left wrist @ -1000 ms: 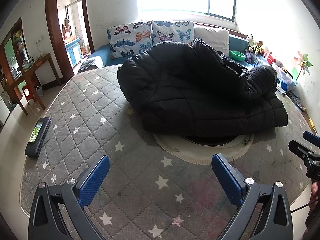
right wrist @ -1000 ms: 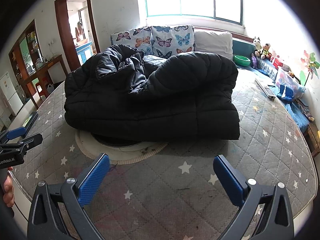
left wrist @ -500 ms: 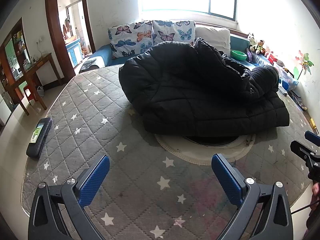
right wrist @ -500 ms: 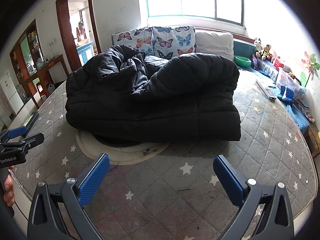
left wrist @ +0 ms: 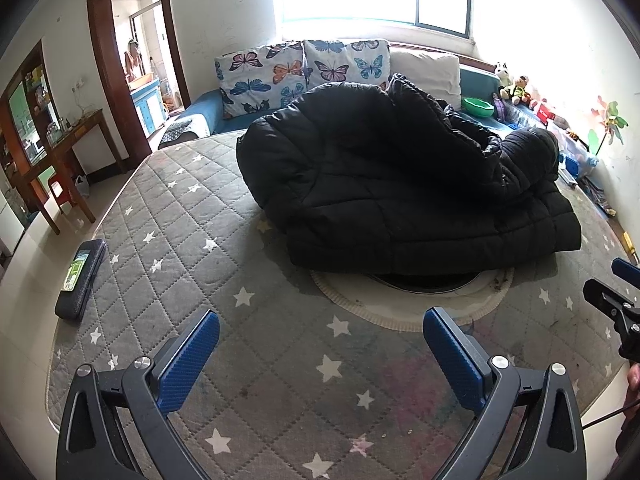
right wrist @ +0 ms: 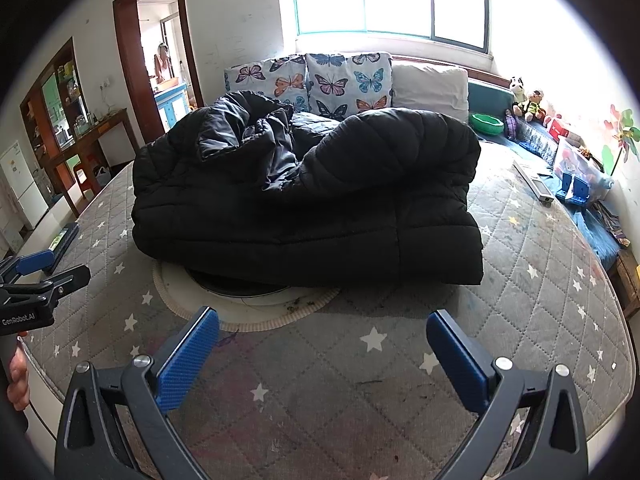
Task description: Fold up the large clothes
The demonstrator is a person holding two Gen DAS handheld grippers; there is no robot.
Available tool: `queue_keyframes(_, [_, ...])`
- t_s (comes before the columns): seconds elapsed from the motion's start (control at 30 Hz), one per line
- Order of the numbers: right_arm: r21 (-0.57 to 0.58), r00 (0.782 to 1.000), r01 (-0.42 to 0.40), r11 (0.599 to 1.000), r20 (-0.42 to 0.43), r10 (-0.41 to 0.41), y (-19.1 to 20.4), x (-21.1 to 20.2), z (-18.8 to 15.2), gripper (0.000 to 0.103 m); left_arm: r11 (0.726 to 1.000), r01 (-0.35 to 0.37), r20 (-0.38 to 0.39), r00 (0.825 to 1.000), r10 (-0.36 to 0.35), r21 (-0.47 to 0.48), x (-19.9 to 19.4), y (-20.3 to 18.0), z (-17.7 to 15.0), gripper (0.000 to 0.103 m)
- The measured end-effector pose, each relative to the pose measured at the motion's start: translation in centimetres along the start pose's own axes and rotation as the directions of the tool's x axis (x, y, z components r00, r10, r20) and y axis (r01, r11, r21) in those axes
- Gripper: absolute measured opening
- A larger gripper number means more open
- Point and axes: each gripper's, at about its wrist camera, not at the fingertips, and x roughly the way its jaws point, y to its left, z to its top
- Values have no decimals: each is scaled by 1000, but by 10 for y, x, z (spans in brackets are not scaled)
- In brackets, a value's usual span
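the black puffer jacket [left wrist: 400,184] is lying bunched mid-bed [left wrist: 180,240], its long axis running left to right across the mattress, straight hem facing the grippers. the left gripper [left wrist: 320,344] and right gripper [right wrist: 322,344] are hovering spread wide, holding nothing.

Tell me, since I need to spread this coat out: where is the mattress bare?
Bare: the mattress strip right of the black coat, and the near strip between both open grippers and the coat's hem. Crowded: the far right edge with toys and boxes.
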Motion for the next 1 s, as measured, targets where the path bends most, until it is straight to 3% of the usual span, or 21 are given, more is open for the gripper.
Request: queue_keyframes(1.0, [-85,1000,-4,996,12,5,10,6,29,103,999,-5,-3,1000,5,41,11,-1,22,103])
